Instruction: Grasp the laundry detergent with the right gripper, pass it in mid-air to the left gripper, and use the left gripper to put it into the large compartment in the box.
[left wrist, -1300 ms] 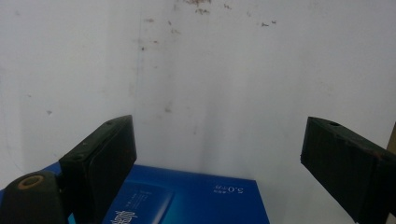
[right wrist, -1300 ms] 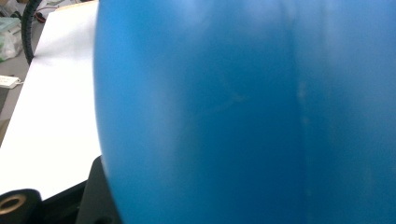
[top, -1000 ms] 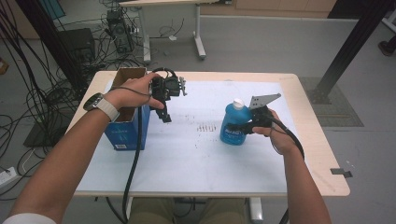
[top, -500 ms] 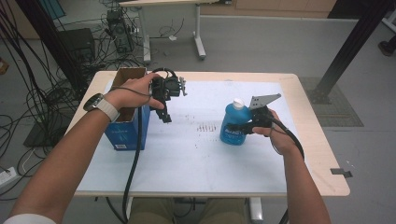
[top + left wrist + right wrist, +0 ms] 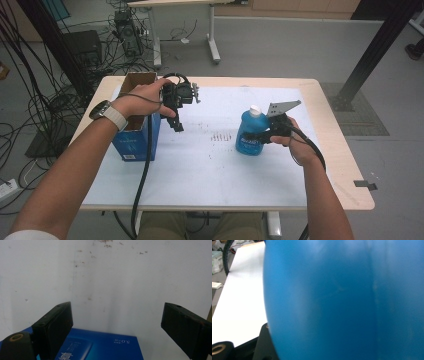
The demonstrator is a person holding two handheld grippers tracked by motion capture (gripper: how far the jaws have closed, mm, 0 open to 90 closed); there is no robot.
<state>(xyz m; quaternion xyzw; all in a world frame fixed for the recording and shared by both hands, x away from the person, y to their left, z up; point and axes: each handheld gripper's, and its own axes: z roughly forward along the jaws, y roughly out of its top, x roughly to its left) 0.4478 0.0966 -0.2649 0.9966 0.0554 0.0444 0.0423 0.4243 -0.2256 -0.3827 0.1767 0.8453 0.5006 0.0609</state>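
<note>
The blue bottle (image 5: 251, 134) stood upright on the table (image 5: 210, 170), right of middle, with your right gripper (image 5: 265, 137) clamped on its side. The left gripper (image 5: 176, 121), jaws wide apart and empty, hung beside the open blue box (image 5: 135, 142). The bottle was gripped but not yet boxed. Nothing had shifted since the earlier frames.

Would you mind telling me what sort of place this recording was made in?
Probably a lab or workshop: loose cables sprawl over a grey floor, electronic equipment stands behind the table, and a black metal frame post rises nearby.
</note>
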